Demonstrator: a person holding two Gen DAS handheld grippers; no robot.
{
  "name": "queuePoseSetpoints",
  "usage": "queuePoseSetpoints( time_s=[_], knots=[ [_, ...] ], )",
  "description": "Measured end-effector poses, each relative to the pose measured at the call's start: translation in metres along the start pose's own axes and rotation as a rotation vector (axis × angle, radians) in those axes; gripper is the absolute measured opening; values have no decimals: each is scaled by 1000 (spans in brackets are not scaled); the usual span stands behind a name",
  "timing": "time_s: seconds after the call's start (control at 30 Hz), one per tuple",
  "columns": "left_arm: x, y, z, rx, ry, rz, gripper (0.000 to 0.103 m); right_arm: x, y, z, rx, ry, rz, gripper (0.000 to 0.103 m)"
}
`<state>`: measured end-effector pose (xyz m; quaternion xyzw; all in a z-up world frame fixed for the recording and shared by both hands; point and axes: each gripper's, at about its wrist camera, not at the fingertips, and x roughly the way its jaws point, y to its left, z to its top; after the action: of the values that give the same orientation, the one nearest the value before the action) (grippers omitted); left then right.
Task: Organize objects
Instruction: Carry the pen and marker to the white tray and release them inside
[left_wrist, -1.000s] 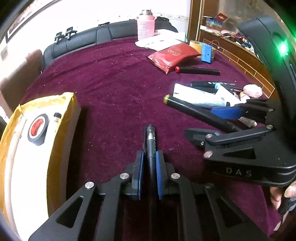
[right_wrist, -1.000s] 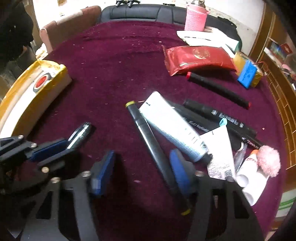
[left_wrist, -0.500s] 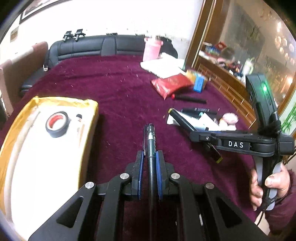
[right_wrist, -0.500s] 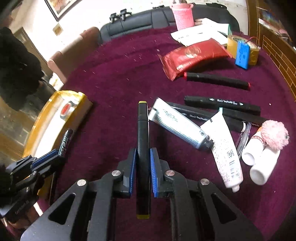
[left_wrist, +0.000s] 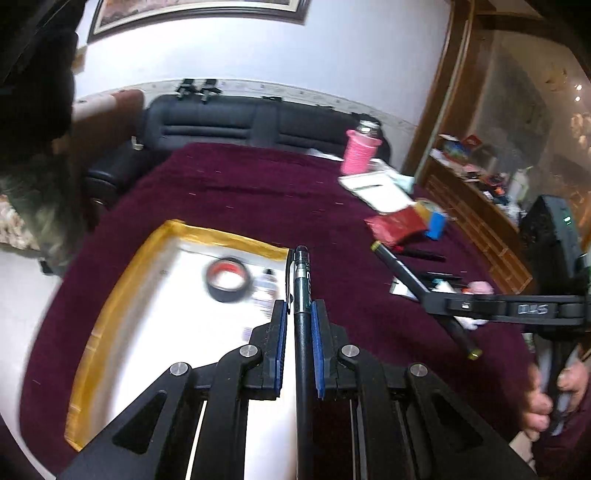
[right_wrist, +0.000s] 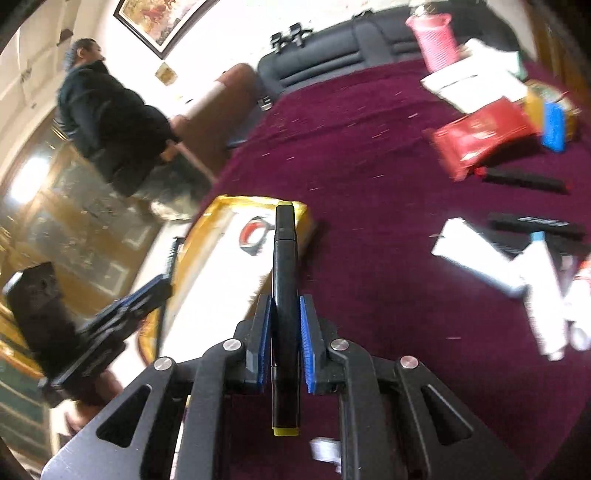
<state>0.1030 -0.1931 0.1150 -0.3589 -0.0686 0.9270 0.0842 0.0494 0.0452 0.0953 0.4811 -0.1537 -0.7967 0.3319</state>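
Pen (left_wrist: 302, 291) first: in the left wrist view we see it clamped between the blue pads (left_wrist: 279, 339) of the left gripper (left_wrist: 298, 314), tip forward, held above the near edge of the yellow-rimmed tray (left_wrist: 110, 295). Pen barrel has pale print, too blurred to read. In the tray: a black tape roll (left_wrist: 227, 279) with a red core, plus a small item beside it we can't identify. The right gripper (left_wrist: 436, 301) comes in from the right with "DAS" on its body, seen upside down, jaws pinched on a yellow-capped black marker (left_wrist: 413, 284). Our right hand (left_wrist: 554, 395) is on its handle. Pink bottle (left_wrist: 359, 151), red pouch (left_wrist: 397, 225) and blue box (left_wrist: 436, 225) sit far across the maroon cloth (left_wrist: 277, 195).

Right wrist view: the marker (right_wrist: 284, 295) is gripped between that gripper's (right_wrist: 284, 325) blue pads (right_wrist: 263, 339), yellow caps at both ends, pointing at the tray (right_wrist: 236, 206). Only this view shows white tubes (right_wrist: 546, 295) and black markers (right_wrist: 535, 223) lying on the cloth at right; marker print is unreadable. It also shows a bystander in black (right_wrist: 107, 118) and a framed picture (right_wrist: 159, 18). The left gripper (right_wrist: 110, 314) appears at lower left, edge-on, over the tray's left side.
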Motion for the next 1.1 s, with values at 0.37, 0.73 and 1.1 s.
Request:
queuePoseSetpoints(
  time_s=[0.37, 0.73, 1.1],
  knots=[
    [55, 68, 13, -3, 128, 103, 10, 111, 35, 16, 150, 171, 128, 13],
    [115, 115, 28, -27, 226, 126, 10, 197, 53, 32, 275, 214, 137, 13],
    [133, 131, 38, -60, 216, 45, 11, 216, 59, 32, 278, 176, 69, 13]
  ],
)
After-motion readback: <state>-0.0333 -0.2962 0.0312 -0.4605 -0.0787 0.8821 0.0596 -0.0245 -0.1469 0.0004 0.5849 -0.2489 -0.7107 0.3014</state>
